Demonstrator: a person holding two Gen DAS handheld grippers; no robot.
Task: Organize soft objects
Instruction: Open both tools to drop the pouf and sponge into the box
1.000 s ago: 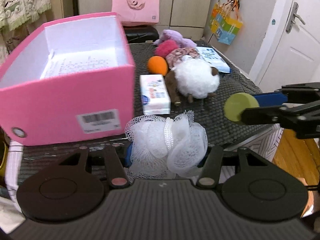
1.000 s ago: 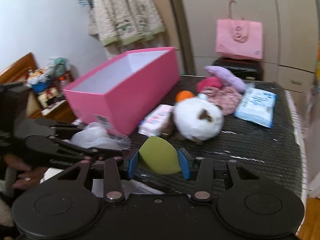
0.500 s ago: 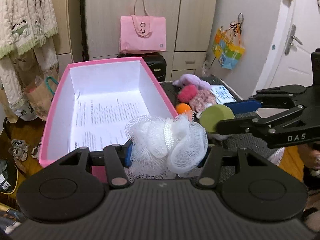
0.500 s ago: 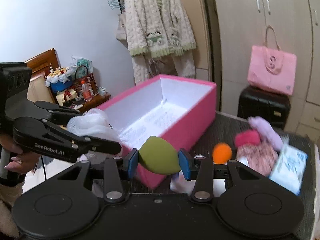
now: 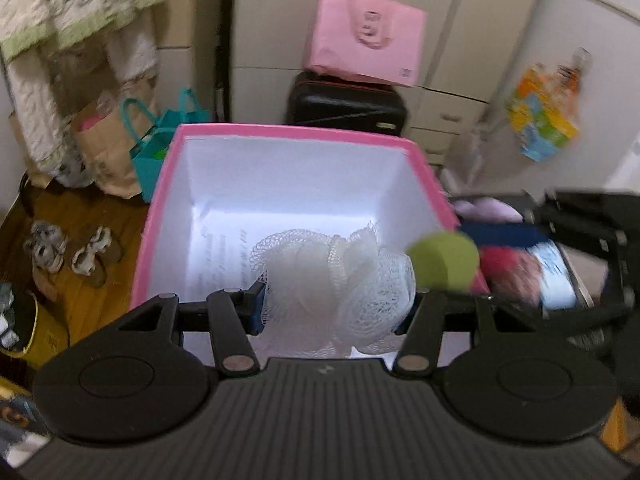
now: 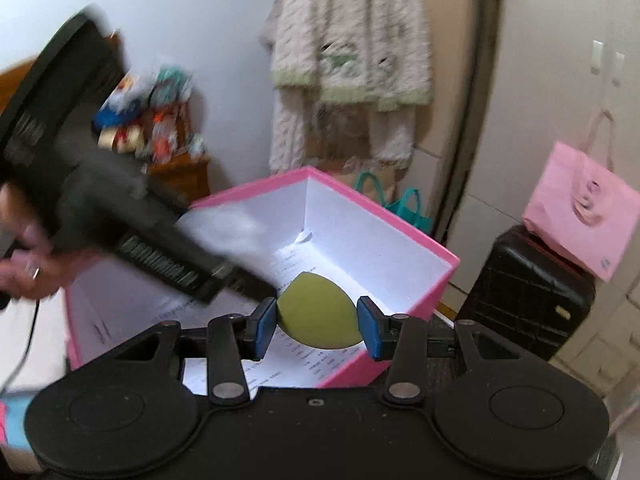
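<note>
My left gripper (image 5: 330, 308) is shut on a white mesh bath pouf (image 5: 334, 280) and hangs over the open pink box (image 5: 288, 134), whose white floor holds a printed sheet (image 5: 218, 258). My right gripper (image 6: 318, 322) is shut on a green egg-shaped sponge (image 6: 316, 310) above the same pink box (image 6: 400, 220). In the left wrist view the green sponge (image 5: 442, 262) and the right gripper come in from the right at the box's rim. In the right wrist view the left gripper's body (image 6: 120, 208) crosses blurred from the left, held by a hand (image 6: 24, 264).
Right of the box lie a red soft toy (image 5: 500, 260), a purple plush (image 5: 484, 208) and a blue wipes pack (image 5: 554, 276). A black suitcase (image 6: 528, 292) with a pink bag (image 6: 584, 208) stands behind. Paper bags (image 5: 104, 152) and slippers (image 5: 68, 248) sit on the wooden floor.
Both grippers moved from the table's front up and over the pink box, each keeping its object. The box now fills the view below them; the toys slid off to the right.
</note>
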